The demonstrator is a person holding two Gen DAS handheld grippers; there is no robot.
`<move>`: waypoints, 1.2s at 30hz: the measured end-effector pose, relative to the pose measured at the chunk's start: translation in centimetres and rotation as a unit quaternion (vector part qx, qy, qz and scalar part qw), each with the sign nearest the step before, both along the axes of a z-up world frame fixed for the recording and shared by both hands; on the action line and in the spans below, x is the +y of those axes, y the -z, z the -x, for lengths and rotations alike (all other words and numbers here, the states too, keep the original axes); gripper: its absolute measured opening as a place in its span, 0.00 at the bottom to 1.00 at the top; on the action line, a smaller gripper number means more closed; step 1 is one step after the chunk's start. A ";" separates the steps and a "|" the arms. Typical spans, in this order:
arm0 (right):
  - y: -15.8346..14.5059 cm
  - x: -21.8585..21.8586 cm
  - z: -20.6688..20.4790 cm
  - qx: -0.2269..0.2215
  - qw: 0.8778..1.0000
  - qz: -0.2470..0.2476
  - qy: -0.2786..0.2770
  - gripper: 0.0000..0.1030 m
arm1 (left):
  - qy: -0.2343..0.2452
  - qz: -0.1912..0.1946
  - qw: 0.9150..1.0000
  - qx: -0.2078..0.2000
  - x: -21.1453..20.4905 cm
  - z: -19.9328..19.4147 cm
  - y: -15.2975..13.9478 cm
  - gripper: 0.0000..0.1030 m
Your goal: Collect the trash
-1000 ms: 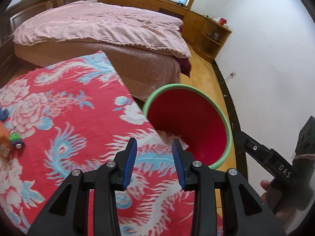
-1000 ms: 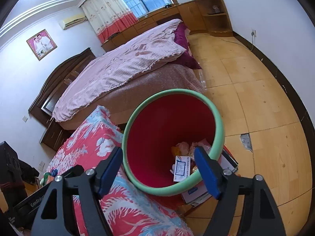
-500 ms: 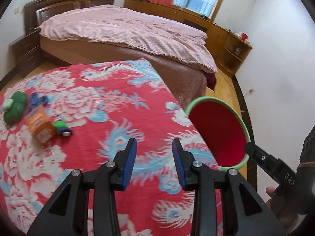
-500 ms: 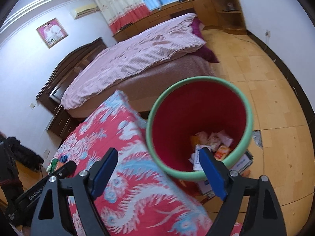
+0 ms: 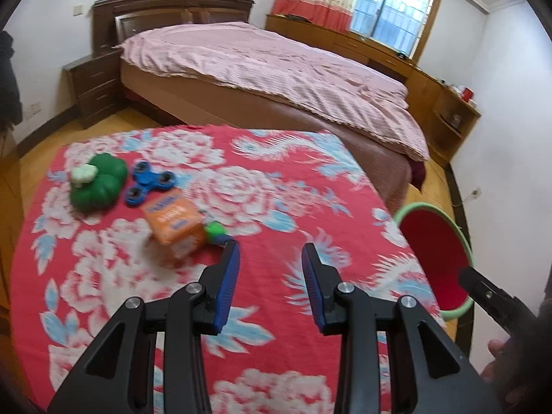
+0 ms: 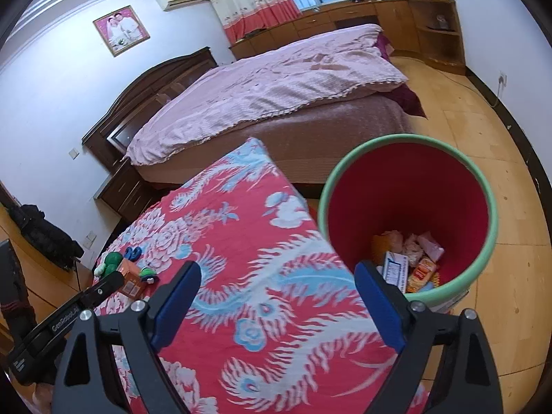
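A red bin with a green rim [image 6: 407, 207] stands on the floor at the table's right edge and holds several wrappers and cartons; it also shows in the left wrist view [image 5: 434, 252]. An orange carton [image 5: 174, 226] lies on the red flowered tablecloth [image 5: 262, 207], also seen in the right wrist view [image 6: 130, 277]. My left gripper [image 5: 269, 262] is open and empty above the cloth, right of the carton. My right gripper [image 6: 277, 279] is wide open and empty over the table's edge beside the bin.
A green pumpkin toy [image 5: 98, 184], a blue fidget spinner [image 5: 148, 186] and a small green toy [image 5: 215, 231] lie by the carton. A bed [image 5: 269, 69] with a pink cover stands beyond the table. A nightstand [image 5: 91, 86] is at the left.
My left gripper has swung left from the bin toward the table's middle, bringing the carton and toys into view. My right gripper has drawn back left from over the bin.
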State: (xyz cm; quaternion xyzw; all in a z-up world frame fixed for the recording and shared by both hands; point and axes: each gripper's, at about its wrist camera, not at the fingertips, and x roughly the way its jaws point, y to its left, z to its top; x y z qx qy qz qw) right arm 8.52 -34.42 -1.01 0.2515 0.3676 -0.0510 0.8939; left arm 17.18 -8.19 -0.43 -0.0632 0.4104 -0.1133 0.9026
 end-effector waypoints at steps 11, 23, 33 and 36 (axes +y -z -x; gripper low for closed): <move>0.8 3.7 -2.6 0.021 0.999 0.013 -0.026 0.91 | -0.090 0.002 0.996 0.008 5.5 -3.5 1.7 0.51; 1.6 4.6 -3.8 0.041 0.999 0.021 -0.010 0.91 | -0.076 0.010 0.997 0.032 5.2 -6.3 4.4 0.52; 2.2 4.6 -4.2 0.046 0.998 0.020 -0.031 0.91 | -0.099 0.016 0.994 0.047 6.1 -7.5 6.5 0.48; 2.5 4.6 -4.3 0.046 0.998 0.016 -0.035 0.91 | -0.099 0.014 0.994 0.037 6.4 -7.1 6.2 0.48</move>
